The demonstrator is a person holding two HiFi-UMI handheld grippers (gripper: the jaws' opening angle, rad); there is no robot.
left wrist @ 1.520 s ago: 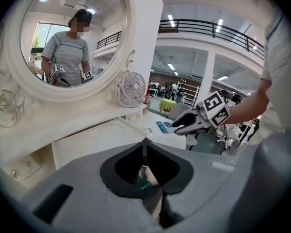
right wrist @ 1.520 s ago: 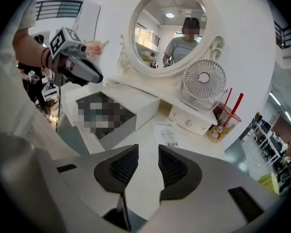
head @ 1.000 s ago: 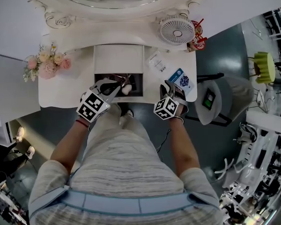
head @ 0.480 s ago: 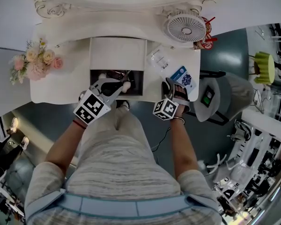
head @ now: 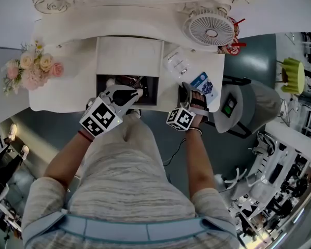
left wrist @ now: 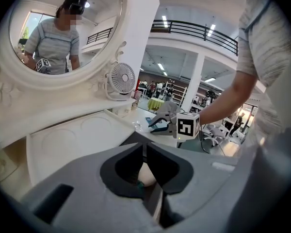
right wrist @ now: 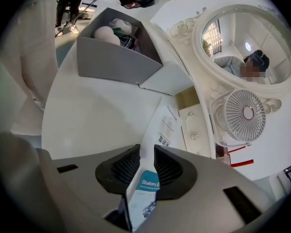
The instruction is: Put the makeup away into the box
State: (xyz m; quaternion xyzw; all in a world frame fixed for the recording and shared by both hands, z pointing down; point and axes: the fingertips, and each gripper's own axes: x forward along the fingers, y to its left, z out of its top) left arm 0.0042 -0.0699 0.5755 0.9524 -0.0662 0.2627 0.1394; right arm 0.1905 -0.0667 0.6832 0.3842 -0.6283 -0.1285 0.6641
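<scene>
Now, from the head view, the grey box [head: 152,90] stands open near the front edge of the white worktop [head: 67,95], with the left tool [head: 136,92] at its front rim. The right tool [head: 188,90] is just beside the blue sachet [head: 203,85], to the right of the box. In the left gripper view, the left tool [left wrist: 145,152] has its jaws together. A pale rounded thing [left wrist: 146,174] shows in the hollow behind the tips, and whether it is gripped cannot be told. In the right gripper view, the right tool [right wrist: 147,152] has narrowly parted jaws that have just been closing. The sachet [right wrist: 148,193] is in the gap between them, and the box [right wrist: 111,64] is well beyond it.
</scene>
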